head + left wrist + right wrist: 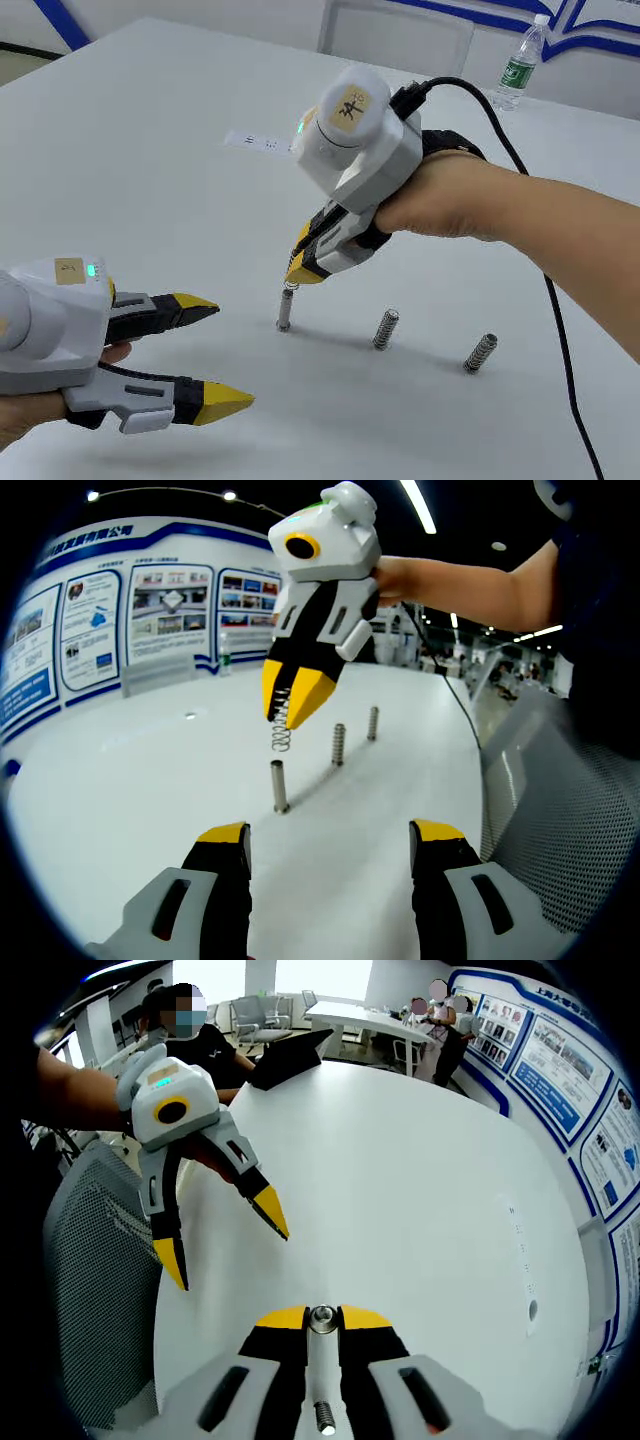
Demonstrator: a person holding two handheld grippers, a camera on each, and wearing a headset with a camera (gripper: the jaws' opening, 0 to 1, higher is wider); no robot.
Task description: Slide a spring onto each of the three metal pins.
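Nearest, the left gripper (232, 356) is held low over the white table (150, 200). Its jaws are spread wide and nothing is held between them. Past it, a spring (281, 730) is pinched in the closed right gripper (296, 275) and is hung just above the top of a bare pin (285, 312), which stands upright. Beside that, a middle pin (386, 328) and an end pin (481, 352) are each seen with a coil already on. Farther back, a paper strip (258, 142) is laid flat, and a water bottle (520, 62) is stood at the table's far edge.
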